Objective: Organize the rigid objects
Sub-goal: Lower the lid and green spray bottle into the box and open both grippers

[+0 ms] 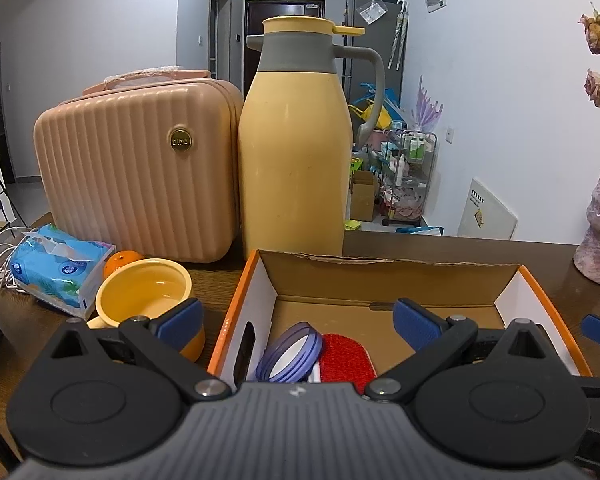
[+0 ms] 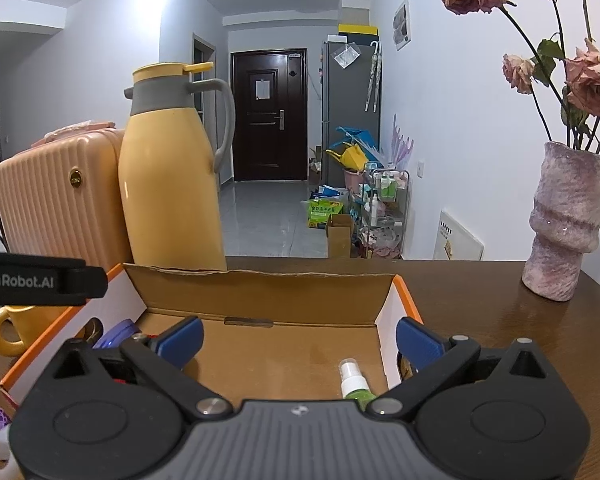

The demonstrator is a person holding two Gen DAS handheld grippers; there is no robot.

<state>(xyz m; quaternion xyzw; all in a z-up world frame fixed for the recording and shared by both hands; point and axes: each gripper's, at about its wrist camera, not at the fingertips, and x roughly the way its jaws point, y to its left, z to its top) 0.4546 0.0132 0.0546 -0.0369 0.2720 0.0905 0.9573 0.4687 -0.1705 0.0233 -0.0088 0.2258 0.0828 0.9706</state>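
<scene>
box (image 1: 236, 316): open | mirror (image 1: 290, 356), red pad (image 1: 346, 358), spray bottle (image 2: 354, 382) inside

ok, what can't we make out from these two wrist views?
- Spray bottle: right wrist view, lower body hidden behind the right gripper.
- Red pad: left wrist view, near end hidden behind the left gripper.
- Mug: right wrist view, mostly behind the box wall.

Left gripper (image 1: 298, 322) and right gripper (image 2: 300, 340): jaws wide, empty.
</scene>
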